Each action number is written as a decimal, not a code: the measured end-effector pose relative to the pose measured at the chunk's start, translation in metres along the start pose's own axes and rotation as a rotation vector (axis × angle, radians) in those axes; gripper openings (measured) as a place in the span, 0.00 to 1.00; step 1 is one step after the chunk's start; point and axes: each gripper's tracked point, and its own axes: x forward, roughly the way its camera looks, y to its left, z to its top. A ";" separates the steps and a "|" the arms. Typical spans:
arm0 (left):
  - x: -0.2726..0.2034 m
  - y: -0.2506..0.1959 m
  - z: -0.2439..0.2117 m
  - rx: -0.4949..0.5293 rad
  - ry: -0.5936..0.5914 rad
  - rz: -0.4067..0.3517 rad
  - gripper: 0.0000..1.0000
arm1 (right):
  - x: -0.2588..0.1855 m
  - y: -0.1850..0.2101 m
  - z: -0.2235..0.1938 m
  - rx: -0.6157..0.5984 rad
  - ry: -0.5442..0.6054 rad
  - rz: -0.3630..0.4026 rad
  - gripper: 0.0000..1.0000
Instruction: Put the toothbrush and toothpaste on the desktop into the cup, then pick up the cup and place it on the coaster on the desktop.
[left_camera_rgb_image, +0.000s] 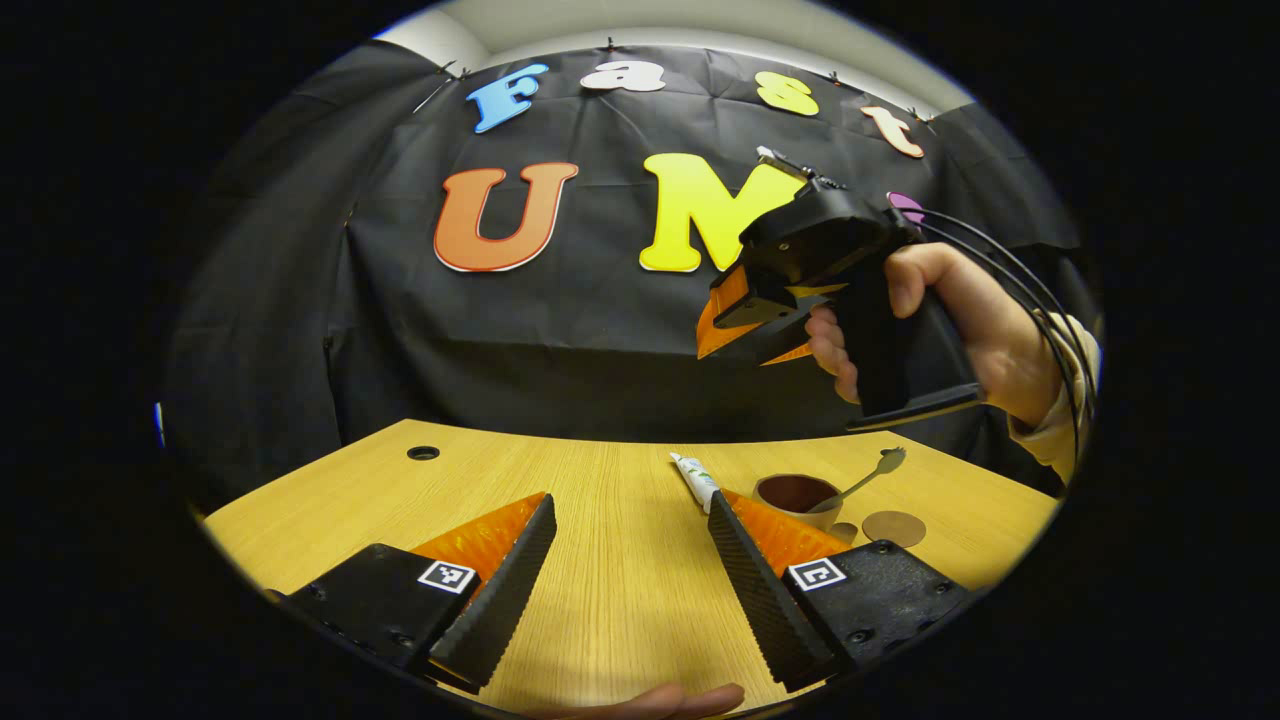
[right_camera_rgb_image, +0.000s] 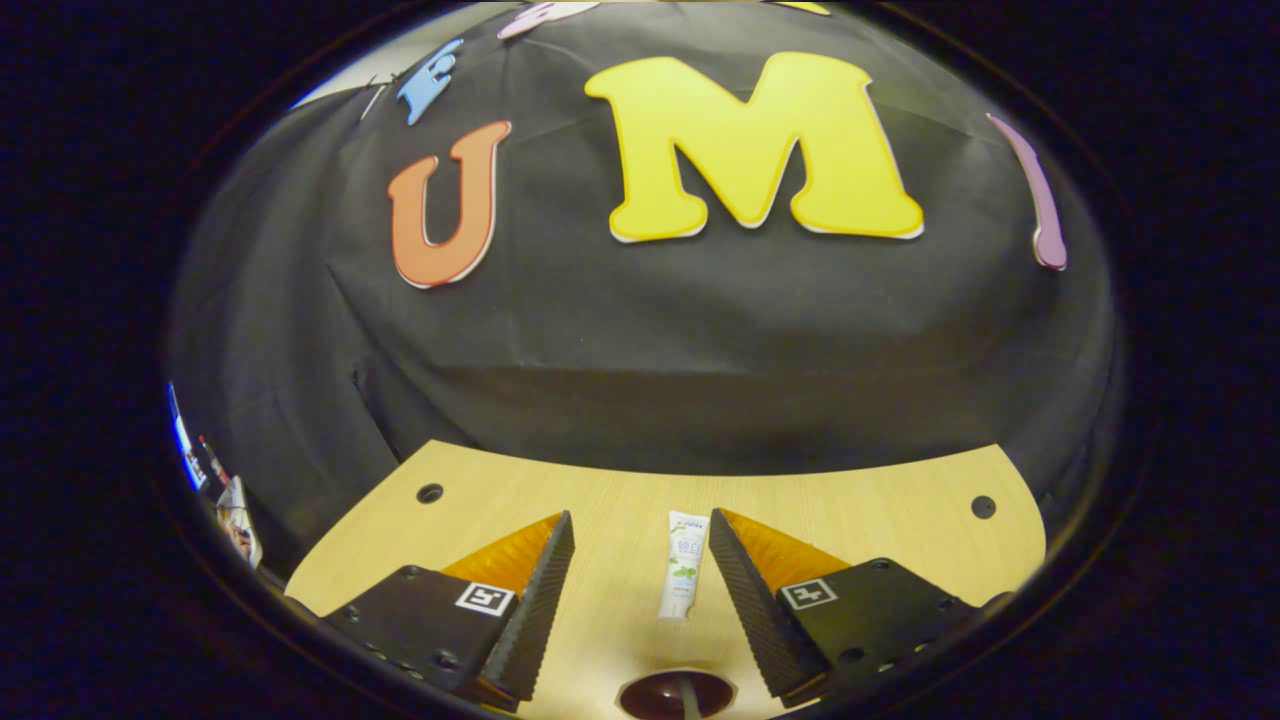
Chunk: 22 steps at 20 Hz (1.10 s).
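- Two grippers are in play over a light wooden desktop (left_camera_rgb_image: 620, 580), each held in a person's hand.
- Left gripper (left_camera_rgb_image: 632, 520): in the left gripper view its own two fingers rise from the bottom of the frame, spread wide, with bare wood between them and nothing gripped.
- Right gripper (left_camera_rgb_image: 735, 335): in the left gripper view it hangs in the upper right of the frame, well above the desk, held by a hand (left_camera_rgb_image: 960, 320); from this side I cannot tell its finger gap. In the right gripper view its own fingers (right_camera_rgb_image: 545, 590) stand wide apart at the bottom of the frame, holding nothing.
- Toothpaste (right_camera_rgb_image: 684, 564): a white tube lying flat on the wood, seen between the right gripper's fingers, closer to the right-hand one, without touching them. In the left gripper view it lies at centre right, just left of the cup.
- Cup (left_camera_rgb_image: 797, 497): brown, upright, right of centre in the left gripper view; in the right gripper view its rim shows at the bottom centre.
- Toothbrush (left_camera_rgb_image: 868, 478): stands in the cup, leaning up and to the right over the rim.
- Coaster (left_camera_rgb_image: 893, 527): a round brown disc flat on the desk, just right of the cup and apart from it.
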 end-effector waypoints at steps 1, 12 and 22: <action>0.001 0.003 -0.002 -0.014 0.011 0.006 0.98 | 0.018 -0.002 -0.001 0.006 0.034 -0.017 0.81; 0.007 0.017 -0.011 -0.043 0.057 0.043 0.96 | 0.131 -0.035 -0.085 -0.011 0.408 -0.172 0.69; 0.009 0.023 -0.018 -0.056 0.087 0.062 0.97 | 0.144 -0.044 -0.124 -0.058 0.590 -0.239 0.44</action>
